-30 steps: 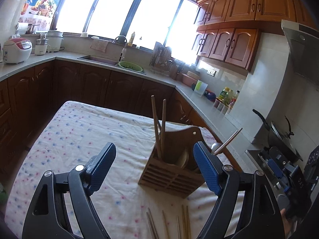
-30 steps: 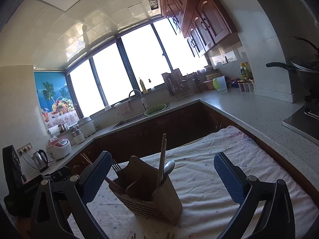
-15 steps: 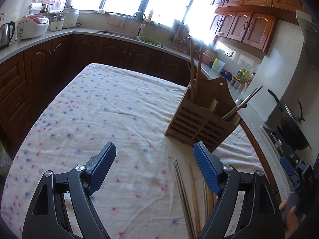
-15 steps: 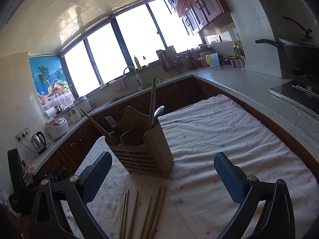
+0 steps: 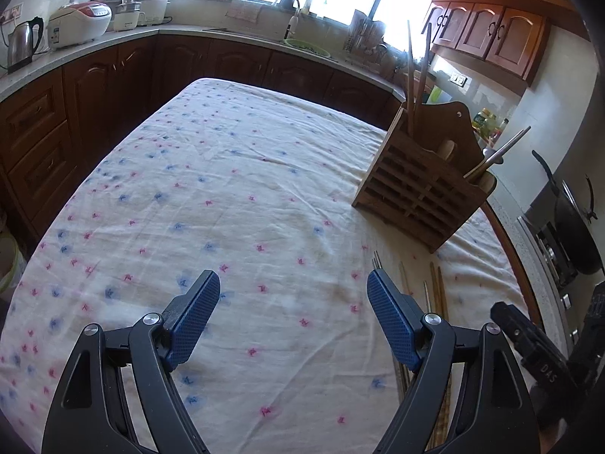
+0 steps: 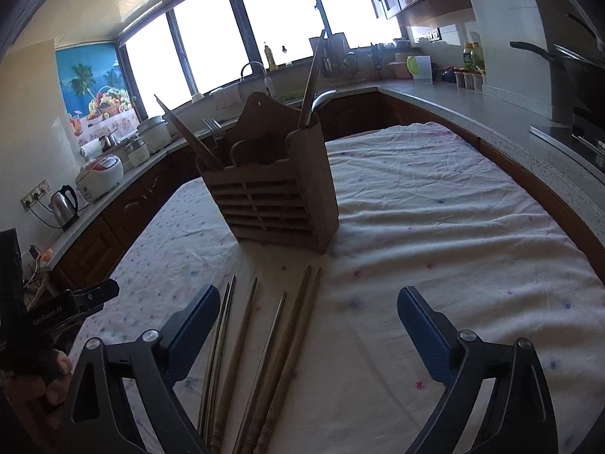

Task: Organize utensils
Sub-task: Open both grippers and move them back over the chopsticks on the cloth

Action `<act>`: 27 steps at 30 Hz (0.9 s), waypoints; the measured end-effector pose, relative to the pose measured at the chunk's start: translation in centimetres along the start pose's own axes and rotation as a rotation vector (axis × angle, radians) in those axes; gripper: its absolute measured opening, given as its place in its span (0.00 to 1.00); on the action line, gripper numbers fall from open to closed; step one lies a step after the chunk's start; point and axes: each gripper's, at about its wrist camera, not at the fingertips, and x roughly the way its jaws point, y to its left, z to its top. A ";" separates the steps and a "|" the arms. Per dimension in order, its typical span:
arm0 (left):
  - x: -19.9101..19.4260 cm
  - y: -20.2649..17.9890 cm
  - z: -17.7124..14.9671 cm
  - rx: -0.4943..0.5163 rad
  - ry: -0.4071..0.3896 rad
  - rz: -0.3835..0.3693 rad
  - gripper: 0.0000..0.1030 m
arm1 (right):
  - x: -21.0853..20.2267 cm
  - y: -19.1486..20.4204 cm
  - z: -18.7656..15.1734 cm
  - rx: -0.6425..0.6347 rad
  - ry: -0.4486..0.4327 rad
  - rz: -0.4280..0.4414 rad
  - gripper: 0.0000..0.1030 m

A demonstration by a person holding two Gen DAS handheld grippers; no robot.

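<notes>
A wooden slatted utensil holder [image 5: 423, 185] stands on the cloth-covered table [image 5: 234, 196], with chopsticks, a fork and a spoon upright in it; it also shows in the right wrist view [image 6: 272, 196]. Several loose chopsticks [image 6: 264, 355] lie side by side on the cloth in front of the holder; their tips show in the left wrist view [image 5: 435, 291]. My left gripper [image 5: 293, 317] is open and empty above the cloth, left of the chopsticks. My right gripper [image 6: 308, 336] is open and empty, low over the chopsticks, which lie near its left finger.
Kitchen counters [image 6: 472, 102] with dark cabinets wrap around the table. A rice cooker [image 5: 81, 24] and kettle [image 5: 20, 43] stand at the left, a sink at the back, a stove with a pan [image 5: 571, 223] at the right.
Both grippers have tilted down and drawn back from the holder. The table and loose chopsticks now fill the lower view, and the holder sits farther off.
</notes>
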 end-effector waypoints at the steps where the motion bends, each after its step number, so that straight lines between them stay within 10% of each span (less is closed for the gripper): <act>1: 0.2 0.1 -0.1 -0.001 0.006 0.002 0.80 | 0.7 0.4 -0.5 -0.016 0.031 0.004 0.74; 14: 1.7 -1.6 -0.8 0.051 0.060 -0.012 0.80 | 4.9 2.1 -3.5 -0.126 0.259 0.026 0.22; 27: 5.2 -5.7 -1.1 0.163 0.156 -0.006 0.79 | 1.9 -3.6 -2.4 0.016 0.200 -0.016 0.29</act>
